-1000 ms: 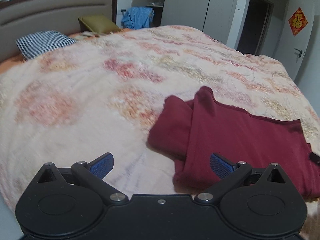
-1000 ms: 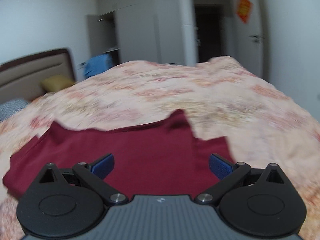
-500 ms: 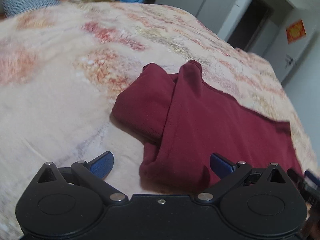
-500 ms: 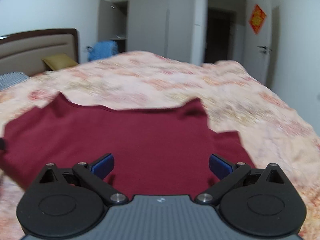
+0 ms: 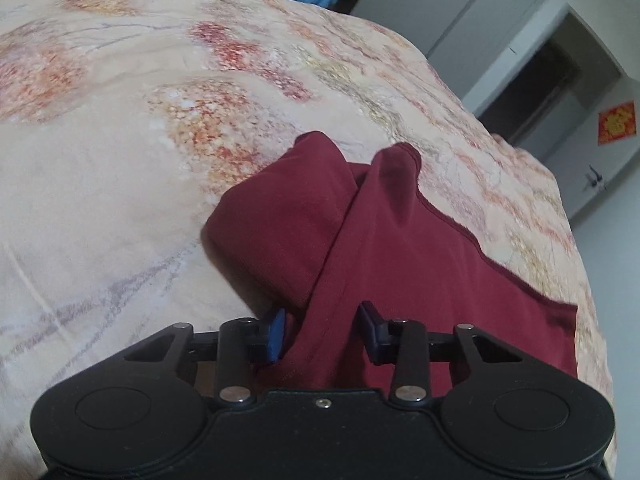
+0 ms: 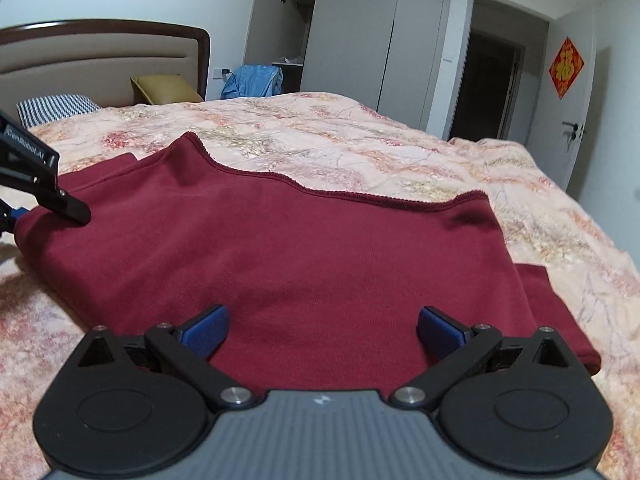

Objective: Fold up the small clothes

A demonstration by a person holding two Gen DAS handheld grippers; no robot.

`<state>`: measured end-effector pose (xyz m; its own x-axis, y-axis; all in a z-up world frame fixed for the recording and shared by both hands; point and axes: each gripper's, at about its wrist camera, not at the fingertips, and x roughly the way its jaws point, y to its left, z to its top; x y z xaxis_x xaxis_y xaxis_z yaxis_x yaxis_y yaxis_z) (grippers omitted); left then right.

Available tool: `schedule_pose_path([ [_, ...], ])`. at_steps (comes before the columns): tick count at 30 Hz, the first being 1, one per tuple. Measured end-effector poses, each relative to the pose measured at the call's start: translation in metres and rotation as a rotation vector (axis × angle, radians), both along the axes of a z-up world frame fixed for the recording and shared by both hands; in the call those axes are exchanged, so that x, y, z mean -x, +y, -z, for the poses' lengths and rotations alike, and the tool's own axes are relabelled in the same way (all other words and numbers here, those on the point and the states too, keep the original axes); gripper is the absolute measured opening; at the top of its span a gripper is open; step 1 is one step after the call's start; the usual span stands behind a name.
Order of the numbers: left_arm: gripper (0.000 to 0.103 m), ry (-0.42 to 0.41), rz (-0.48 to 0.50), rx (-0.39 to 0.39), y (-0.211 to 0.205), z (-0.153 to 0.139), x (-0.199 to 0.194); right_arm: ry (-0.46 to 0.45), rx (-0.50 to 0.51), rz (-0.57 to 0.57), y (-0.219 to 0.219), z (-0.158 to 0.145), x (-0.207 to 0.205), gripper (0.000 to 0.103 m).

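Left gripper [image 5: 322, 330] has now narrowed onto the maroon garment [image 5: 400, 264]; right gripper [image 6: 322, 326] hovers wide, holding nothing, over the floral bedspread [image 6: 360, 140]

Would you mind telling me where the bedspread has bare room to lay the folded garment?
Bare bedspread lies left of the maroon garment, toward the checked pillow; another strip runs beyond its hem. The near edge is crowded.

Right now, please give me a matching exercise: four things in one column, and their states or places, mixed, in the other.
1. left gripper
2. right gripper
3. dark red cotton garment
4. blue-and-white checked pillow

a. by the headboard
b. fingers wide apart
c. fingers narrowed around a fabric fold
d. spread on the floral bedspread

Pairs: 1-c, 2-b, 3-d, 4-a
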<state>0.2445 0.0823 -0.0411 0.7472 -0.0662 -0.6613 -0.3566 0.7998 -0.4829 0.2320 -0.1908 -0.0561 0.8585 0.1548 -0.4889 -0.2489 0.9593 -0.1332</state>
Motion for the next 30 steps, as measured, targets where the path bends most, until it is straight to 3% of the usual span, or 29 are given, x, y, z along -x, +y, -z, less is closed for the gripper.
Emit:
schedule_pose_path([
  [1, 0.040, -0.011, -0.027, 0.010, -0.001, 0.001, 0.002, 0.003, -0.007, -0.001, -0.001, 0.000, -0.001, 0.103],
  [5, 0.057, -0.058, -0.126, 0.057, -0.007, 0.006, 0.010, 0.008, -0.013, -0.003, -0.003, 0.001, -0.002, 0.103],
  [8, 0.066, -0.053, -0.124, 0.019, -0.015, 0.006, 0.006, 0.014, -0.022, -0.007, -0.005, 0.000, -0.003, 0.103],
  [15, 0.060, -0.046, -0.119, 0.012, -0.013, 0.009, 0.018, 0.016, -0.032, -0.015, -0.008, 0.000, -0.002, 0.103],
  [19, 0.069, -0.040, -0.108, -0.036, -0.016, 0.009, 0.037, 0.015, -0.035, -0.017, -0.009, 0.001, -0.002, 0.103],
  [25, 0.076, -0.038, -0.092, -0.047, -0.022, 0.013, 0.048, 0.015, -0.036, -0.018, -0.009, 0.001, -0.002, 0.103],
  [27, 0.075, -0.040, -0.107, -0.009, -0.017, 0.014, 0.039, 0.016, -0.033, -0.018, -0.009, 0.001, -0.002, 0.103],
  [30, 0.050, -0.024, -0.145, 0.026, -0.012, 0.015, 0.024, 0.015, -0.032, -0.018, -0.009, 0.000, -0.002, 0.103],
])
